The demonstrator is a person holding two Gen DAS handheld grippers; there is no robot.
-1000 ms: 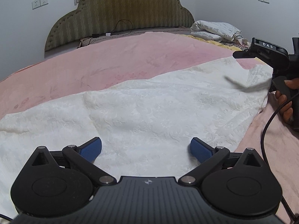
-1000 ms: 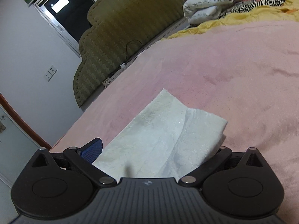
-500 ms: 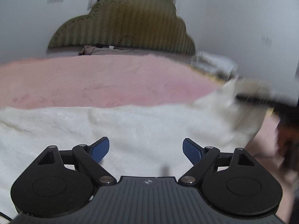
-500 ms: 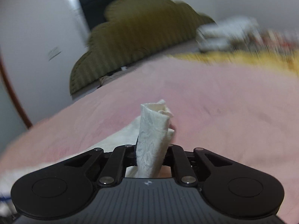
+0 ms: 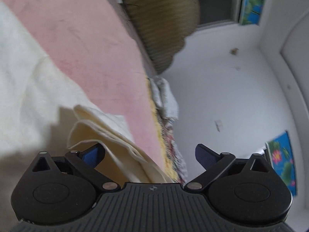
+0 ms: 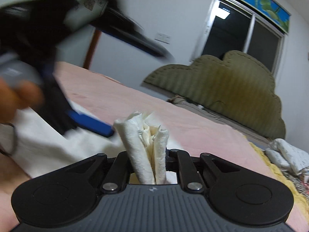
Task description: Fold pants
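Note:
The cream-white pants point(image 5: 29, 81) lie spread on the pink bedsheet point(image 5: 92, 44). My left gripper point(image 5: 149, 154) is open, rolled sideways, with a layered folded edge of the pants point(image 5: 108, 135) lying between its blue fingertips point(image 5: 92, 153). My right gripper point(image 6: 147, 154) is shut on a bunched end of the pants point(image 6: 143, 135), which stands up between its fingers. In the right wrist view the left gripper point(image 6: 90, 122) shows blurred at the left, close beside that bunched end, over the spread pants point(image 6: 44, 145).
An olive padded headboard point(image 6: 231, 89) stands at the bed's far end under a dark window point(image 6: 243, 32). A folded white quilt point(image 6: 287, 154) and yellow and patterned bedding point(image 5: 170, 154) lie along the bed's edge. A white wall point(image 5: 231, 96) is beyond.
My right gripper closed on the pants end and lifted it. My left gripper rolled sideways and moved over to that end, so folded cloth now lies between its open fingers.

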